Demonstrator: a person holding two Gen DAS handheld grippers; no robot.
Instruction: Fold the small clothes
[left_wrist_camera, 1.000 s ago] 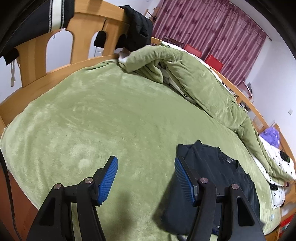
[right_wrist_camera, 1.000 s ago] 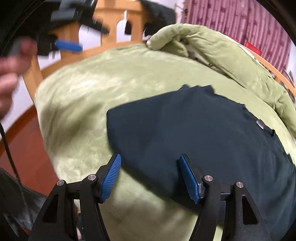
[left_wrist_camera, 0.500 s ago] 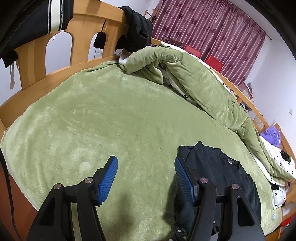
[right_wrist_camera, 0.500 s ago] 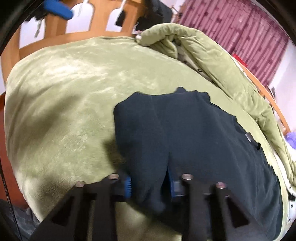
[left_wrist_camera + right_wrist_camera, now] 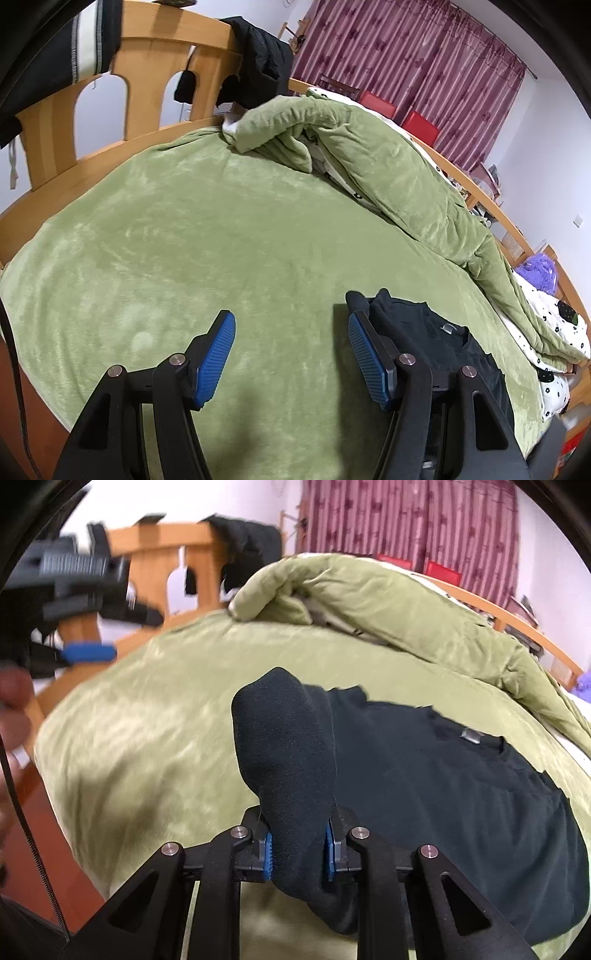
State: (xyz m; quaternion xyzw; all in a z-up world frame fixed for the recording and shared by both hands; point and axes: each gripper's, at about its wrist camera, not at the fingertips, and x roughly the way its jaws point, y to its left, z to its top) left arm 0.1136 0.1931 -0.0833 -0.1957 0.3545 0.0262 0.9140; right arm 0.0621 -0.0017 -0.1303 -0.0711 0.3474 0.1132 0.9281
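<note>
Gripping a bunched fold of the black shirt (image 5: 461, 805), the right gripper (image 5: 298, 845) has its jaws narrow; they have just been closing, and the cloth is pressed between the two blue pads (image 5: 266, 853). The pinched fold stands up from the pads toward 12 o'clock, like a rounded dark hump, and a bit of cloth hangs below the pads toward 6 o'clock. The other part of the shirt lies flat on the green blanket (image 5: 155, 738), spreading from the gripper toward 3 o'clock, with a small grey tag (image 5: 472, 734) near its collar.

From the left wrist camera, the left gripper (image 5: 291, 354) has its jaws wide apart and nothing is between them; under the gap is only blanket (image 5: 221, 229). The shirt (image 5: 443, 343) is at 3 o'clock of this gripper, partly hidden behind the right-side finger.

A green quilt (image 5: 388, 162) is heaped along the far side of the bed, from 12 toward 3 o'clock. The wooden headboard (image 5: 147, 55) stands at 11 o'clock, with dark clothes (image 5: 262, 62) hung over it. Dark red curtains (image 5: 424, 66) are at 1 o'clock. In the right wrist view the left gripper (image 5: 88, 653) appears blurred at 10 o'clock, with a hand (image 5: 14, 709) at 9 o'clock.
</note>
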